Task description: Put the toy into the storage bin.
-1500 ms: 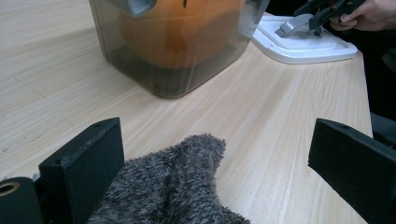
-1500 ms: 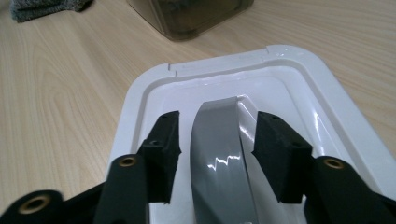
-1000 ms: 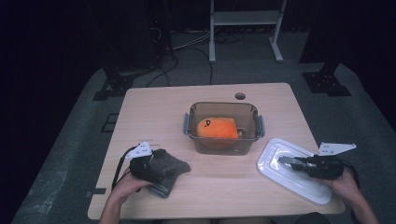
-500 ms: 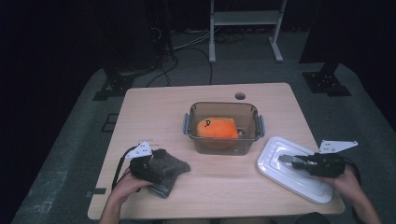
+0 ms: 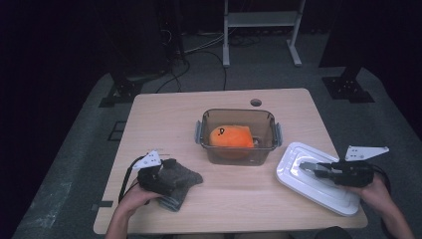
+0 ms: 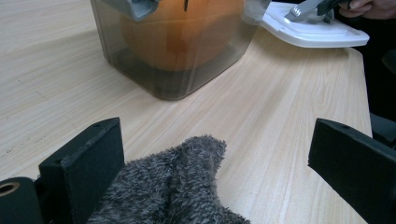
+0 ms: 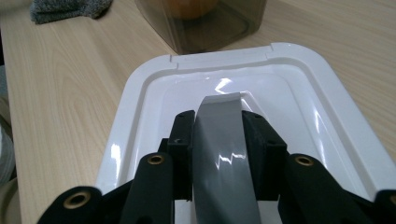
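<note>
A clear plastic container in the middle of the table holds an orange plush toy. Its white lid lies flat at the right, and my right gripper is shut on the lid's grey handle, with a jaw pressed against each side. At the left, my left gripper rests over a grey fuzzy cloth. Its jaws stand wide open with the cloth between them, apart from both pads.
The container stands just beyond the cloth, with bare wood between them. The lid sits close to the table's right front corner. A round cable hole is near the far edge. Dark floor and stands surround the table.
</note>
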The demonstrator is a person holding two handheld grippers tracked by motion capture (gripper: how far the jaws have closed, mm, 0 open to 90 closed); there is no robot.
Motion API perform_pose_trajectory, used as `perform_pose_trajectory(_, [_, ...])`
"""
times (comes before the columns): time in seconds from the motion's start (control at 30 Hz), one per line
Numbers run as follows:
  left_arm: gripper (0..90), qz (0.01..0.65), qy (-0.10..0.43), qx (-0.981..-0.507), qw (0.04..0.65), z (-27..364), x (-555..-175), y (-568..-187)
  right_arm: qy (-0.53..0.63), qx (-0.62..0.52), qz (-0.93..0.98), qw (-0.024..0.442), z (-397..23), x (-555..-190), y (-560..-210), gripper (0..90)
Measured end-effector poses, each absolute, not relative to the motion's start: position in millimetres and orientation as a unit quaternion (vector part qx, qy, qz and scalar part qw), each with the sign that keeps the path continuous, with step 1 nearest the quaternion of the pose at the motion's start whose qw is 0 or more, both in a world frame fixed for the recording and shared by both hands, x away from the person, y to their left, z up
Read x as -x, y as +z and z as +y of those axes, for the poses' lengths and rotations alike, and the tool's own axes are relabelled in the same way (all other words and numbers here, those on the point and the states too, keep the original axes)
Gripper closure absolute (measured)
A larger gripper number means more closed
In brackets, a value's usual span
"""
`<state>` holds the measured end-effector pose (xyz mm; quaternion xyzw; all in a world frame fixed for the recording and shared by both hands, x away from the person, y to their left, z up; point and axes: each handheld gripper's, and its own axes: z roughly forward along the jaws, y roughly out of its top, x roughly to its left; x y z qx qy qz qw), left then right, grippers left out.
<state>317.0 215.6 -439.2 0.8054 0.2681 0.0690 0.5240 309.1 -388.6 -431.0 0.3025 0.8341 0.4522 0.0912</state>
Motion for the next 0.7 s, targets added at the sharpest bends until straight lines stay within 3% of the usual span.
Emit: perform_pose_trajectory(0.7, [2.7, 0.268, 0.068, -0.806, 0.524, 216, -317, -440, 0.461, -0.282, 0.835, 0.107, -396, -300, -380, 65.5])
